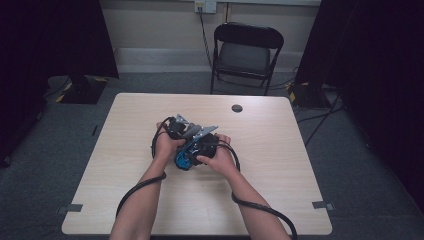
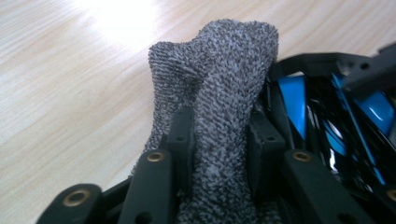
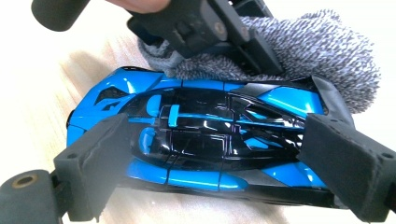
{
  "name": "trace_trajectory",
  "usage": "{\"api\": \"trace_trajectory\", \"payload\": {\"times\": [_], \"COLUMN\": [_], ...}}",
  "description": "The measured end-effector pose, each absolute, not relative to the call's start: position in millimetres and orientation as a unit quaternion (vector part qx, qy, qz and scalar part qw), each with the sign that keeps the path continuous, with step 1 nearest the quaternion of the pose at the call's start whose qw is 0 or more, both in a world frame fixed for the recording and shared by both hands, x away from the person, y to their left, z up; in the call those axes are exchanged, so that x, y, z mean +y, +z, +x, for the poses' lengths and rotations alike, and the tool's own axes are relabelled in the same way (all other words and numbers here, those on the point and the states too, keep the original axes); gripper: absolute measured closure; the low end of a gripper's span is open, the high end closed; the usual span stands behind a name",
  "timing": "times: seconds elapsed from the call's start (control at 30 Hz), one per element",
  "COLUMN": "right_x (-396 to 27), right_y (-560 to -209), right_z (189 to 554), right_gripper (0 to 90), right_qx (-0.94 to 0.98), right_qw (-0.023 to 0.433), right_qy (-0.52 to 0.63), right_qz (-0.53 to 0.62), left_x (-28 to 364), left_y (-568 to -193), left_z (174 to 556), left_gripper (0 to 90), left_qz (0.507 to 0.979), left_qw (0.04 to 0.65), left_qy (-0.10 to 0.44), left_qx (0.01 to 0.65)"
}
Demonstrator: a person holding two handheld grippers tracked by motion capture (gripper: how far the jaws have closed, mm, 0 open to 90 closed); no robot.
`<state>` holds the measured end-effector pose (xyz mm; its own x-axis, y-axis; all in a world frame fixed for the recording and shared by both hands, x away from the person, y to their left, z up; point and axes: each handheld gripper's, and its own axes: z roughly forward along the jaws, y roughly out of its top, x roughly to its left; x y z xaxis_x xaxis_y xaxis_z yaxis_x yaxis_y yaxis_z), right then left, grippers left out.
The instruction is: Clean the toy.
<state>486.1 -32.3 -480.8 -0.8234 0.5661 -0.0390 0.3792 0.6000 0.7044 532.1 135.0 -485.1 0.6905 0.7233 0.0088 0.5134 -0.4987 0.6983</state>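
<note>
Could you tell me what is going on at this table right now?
A person is cleaning a blue and black toy car with a grey cloth on a wooden table. The right gripper clamps the car by its front and rear ends, holding it on the tabletop. The left gripper has the cloth pinched between its fingers and presses it against the car's side.
</note>
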Motion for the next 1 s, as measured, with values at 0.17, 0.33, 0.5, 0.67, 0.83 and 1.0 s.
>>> {"api": "trace_trajectory", "payload": {"times": [0.17,0.33,0.5,0.67,0.83,1.0], "right_x": [-32,-32,-32,-32,-32,-31], "right_y": [-481,-480,-480,-480,-480,-480], "right_z": [486,486,486,486,486,486], "right_gripper": [8.1,8.2,8.1,8.2,8.2,8.2], "right_qx": [0.885,0.886,0.886,0.886,0.886,0.886], "right_qw": [0.13,0.129,0.129,0.13,0.129,0.128], "right_qy": [0.358,0.357,0.357,0.356,0.356,0.356], "right_qz": [0.267,0.267,0.267,0.267,0.267,0.267], "left_x": [137,142,146,154,160,166], "left_y": [-483,-482,-481,-480,-480,-479], "left_z": [527,523,519,512,504,499], "left_gripper": [70.3,70.7,70.9,70.9,71.2,71.6], "left_qz": [0.861,0.861,0.864,0.866,0.864,0.865], "left_qw": [0.337,0.336,0.332,0.328,0.33,0.326], "left_qy": [0.151,0.146,0.141,0.138,0.134,0.137], "left_qx": [0.351,0.352,0.351,0.352,0.356,0.356]}}
